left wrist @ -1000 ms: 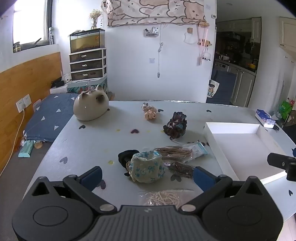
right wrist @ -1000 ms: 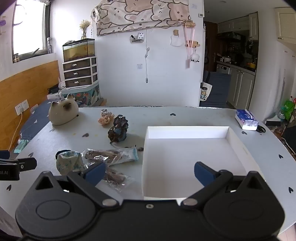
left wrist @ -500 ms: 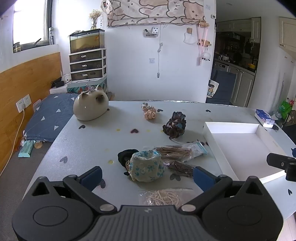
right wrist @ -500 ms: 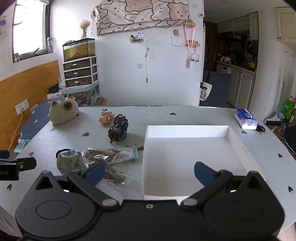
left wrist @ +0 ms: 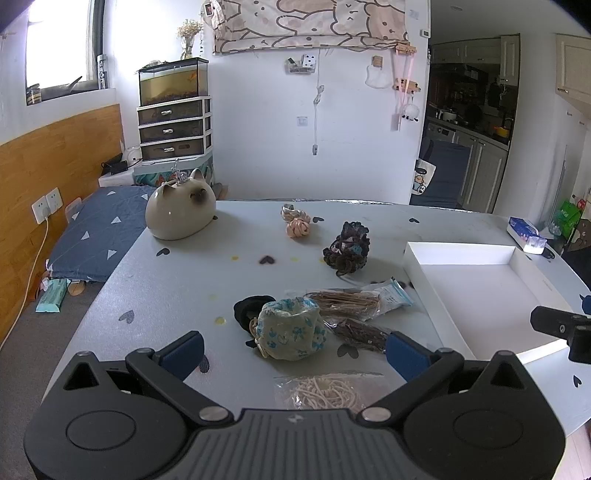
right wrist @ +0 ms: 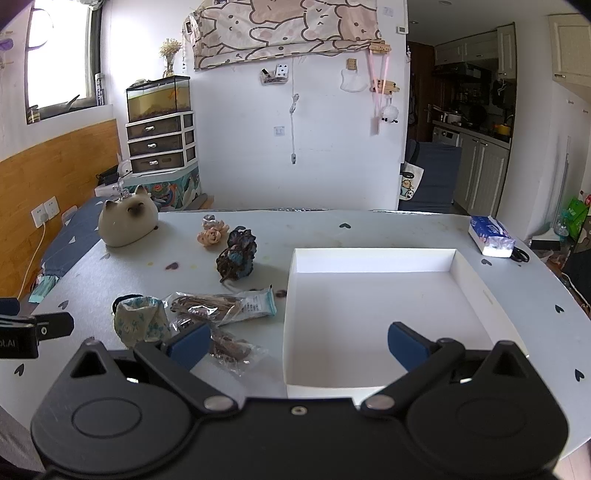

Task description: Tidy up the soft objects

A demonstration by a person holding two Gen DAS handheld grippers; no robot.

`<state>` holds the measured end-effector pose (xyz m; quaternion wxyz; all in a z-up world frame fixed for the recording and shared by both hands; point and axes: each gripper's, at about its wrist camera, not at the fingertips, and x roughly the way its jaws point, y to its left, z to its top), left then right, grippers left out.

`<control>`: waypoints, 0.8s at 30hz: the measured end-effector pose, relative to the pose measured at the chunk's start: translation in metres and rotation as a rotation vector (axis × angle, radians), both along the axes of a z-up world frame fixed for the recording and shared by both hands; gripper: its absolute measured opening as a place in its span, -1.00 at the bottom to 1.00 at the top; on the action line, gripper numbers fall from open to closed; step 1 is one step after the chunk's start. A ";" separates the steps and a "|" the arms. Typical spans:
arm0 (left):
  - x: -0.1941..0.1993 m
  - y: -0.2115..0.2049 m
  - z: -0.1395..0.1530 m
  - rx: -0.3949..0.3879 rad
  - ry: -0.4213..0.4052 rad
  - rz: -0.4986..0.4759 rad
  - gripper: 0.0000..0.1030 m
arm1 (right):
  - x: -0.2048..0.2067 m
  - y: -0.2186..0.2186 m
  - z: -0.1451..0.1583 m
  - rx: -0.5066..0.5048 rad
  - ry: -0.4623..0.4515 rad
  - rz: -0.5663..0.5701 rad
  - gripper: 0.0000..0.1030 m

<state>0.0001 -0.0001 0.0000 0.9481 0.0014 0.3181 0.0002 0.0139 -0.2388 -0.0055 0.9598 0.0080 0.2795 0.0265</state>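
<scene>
Grey heart-dotted table (left wrist: pixel 177 280), white walls (left wrist: pixel 258 140)

Each gripper (left wrist: pixel 293 352) (right wrist: pixel 297 343) is built of matte black plastic. Blue pads (left wrist: pixel 183 352) are fitted, and silver pivot screws (right wrist: pixel 217 402) are seen.

Worktop (left wrist: pixel 177 280): pale surface printed with small dark hearts. Cat-shaped cream ornament (left wrist: pixel 180 214) stands at its far left corner. Blue tissue pack (right wrist: pixel 491 236) lies near the far right edge. Beyond the worktop, against the white wall: fish tank (left wrist: pixel 173 81) on top of a three-drawer unit (left wrist: pixel 173 129). Patterned cloth (right wrist: pixel 288 26) hangs high on the wall. Blue cushion with white triangles (left wrist: pixel 99 232) lies left, below a wood-panelled wall (left wrist: pixel 55 158) carrying a socket (left wrist: pixel 46 205). Kitchen cabinets (right wrist: pixel 484 173) visible through the doorway at right.
</scene>
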 end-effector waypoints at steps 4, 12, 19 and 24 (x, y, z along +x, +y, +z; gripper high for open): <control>0.000 0.000 0.000 0.000 0.000 -0.001 1.00 | 0.000 0.000 0.000 0.000 0.000 0.000 1.00; 0.000 0.000 0.000 0.000 0.000 -0.001 1.00 | 0.000 0.001 0.000 -0.001 0.000 0.000 1.00; 0.000 0.000 0.000 -0.001 0.000 0.000 1.00 | 0.001 0.002 -0.001 -0.001 0.000 0.000 1.00; 0.000 0.000 0.000 -0.002 0.000 0.000 1.00 | 0.002 0.002 -0.001 -0.003 0.002 0.003 1.00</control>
